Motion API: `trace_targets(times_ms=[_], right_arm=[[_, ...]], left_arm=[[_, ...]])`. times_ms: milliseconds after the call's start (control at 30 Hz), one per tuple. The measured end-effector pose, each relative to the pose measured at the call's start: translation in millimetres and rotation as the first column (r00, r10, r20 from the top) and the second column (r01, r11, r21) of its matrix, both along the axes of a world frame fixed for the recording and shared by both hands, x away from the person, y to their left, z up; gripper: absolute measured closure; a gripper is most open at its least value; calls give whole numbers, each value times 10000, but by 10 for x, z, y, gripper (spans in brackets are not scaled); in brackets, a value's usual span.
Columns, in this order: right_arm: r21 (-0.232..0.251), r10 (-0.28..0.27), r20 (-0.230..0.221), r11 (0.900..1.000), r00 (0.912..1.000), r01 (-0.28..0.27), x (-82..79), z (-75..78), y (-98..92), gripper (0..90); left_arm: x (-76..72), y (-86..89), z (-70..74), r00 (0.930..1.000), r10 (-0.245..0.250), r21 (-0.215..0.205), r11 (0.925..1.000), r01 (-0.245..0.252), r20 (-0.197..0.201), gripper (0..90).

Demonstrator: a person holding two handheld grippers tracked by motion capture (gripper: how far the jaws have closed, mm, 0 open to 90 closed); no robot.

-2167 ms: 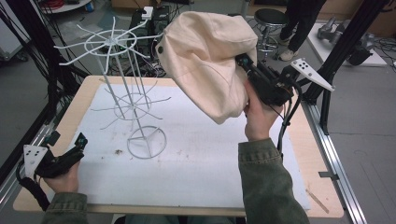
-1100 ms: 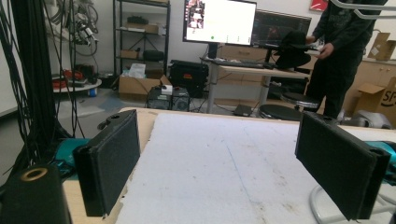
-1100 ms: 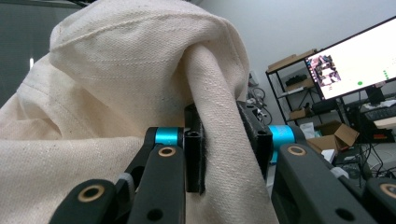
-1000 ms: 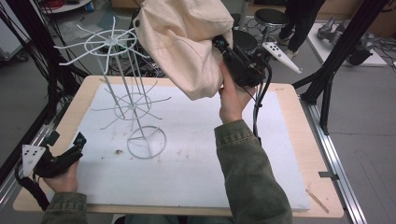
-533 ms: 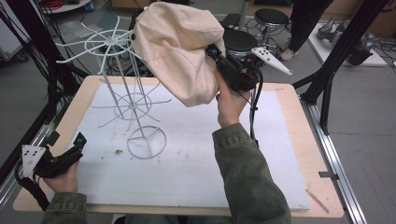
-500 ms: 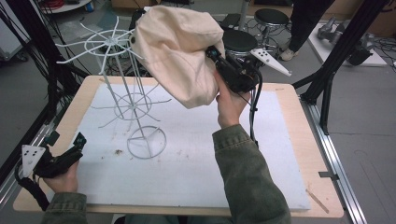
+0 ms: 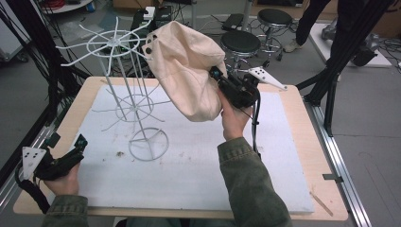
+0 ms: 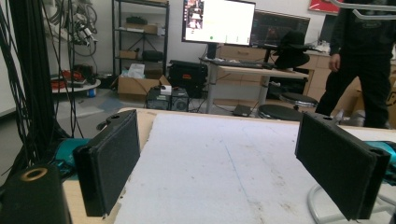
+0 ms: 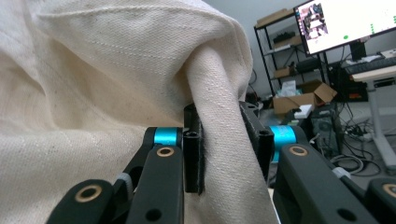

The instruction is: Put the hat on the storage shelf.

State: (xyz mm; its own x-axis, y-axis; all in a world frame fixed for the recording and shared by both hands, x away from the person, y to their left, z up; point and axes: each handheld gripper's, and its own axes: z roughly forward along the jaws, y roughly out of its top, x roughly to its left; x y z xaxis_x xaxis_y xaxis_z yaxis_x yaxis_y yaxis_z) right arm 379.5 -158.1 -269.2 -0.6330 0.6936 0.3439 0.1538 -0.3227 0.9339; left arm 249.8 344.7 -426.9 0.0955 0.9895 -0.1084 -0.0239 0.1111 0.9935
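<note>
My right gripper (image 7: 218, 78), jaws clamped on a fold of the cream cloth bag (image 7: 187, 71), holds it beside the white wire rack (image 7: 124, 90); left gripper (image 7: 71, 153) rests open on the table (image 7: 293, 137). Probably best: lower slowly, guiding the bag's eyelet onto a prong.

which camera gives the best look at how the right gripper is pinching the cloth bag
The right gripper view: its jaws close on a fold of the cream cloth bag, the right gripper seen close up. The high view shows the whole bag beside the white wire rack, but the pinch is small there.
</note>
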Motion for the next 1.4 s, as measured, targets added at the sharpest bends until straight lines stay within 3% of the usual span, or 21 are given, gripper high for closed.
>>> trace_targets(times_ms=[233, 333, 600, 900, 1100, 1267, 1400], right_arm=[[-871, -13, -227, 9962, 9997, -6, 21, -125, 45, 692], [-975, 71, -514, 9952, 9987, -121, 47, -172, 61, 667], [-995, -3, -457, 9950, 9990, -42, 39, -167, 63, 621], [-1150, 20, -549, 9933, 9985, -83, 21, -146, 10, 389], [-2017, 62, -330, 9794, 9994, -127, -12, -148, 28, 216], [-2378, -130, -99, 9713, 9999, 103, -77, -153, 36, 118], [-2390, -133, -22, 9709, 9999, 124, -104, -141, 10, 112]], left_arm=[[0, 0, 0, 10000, 3, 3, 10000, -3, 0, 143], [-2, 1, 1, 10000, 20, 14, 10000, -20, 4, 143], [-3, 3, 1, 10000, 22, 12, 10000, -22, 21, 143], [-3, 0, 2, 10000, 32, 0, 10000, -32, 30, 143], [-3, 1, 2, 10000, 10, -43, 10000, -10, 28, 143], [-4, -2, 4, 10000, 36, -80, 10000, -36, 78, 143], [-3, -1, 3, 10000, 39, -79, 10000, -39, 68, 143]])
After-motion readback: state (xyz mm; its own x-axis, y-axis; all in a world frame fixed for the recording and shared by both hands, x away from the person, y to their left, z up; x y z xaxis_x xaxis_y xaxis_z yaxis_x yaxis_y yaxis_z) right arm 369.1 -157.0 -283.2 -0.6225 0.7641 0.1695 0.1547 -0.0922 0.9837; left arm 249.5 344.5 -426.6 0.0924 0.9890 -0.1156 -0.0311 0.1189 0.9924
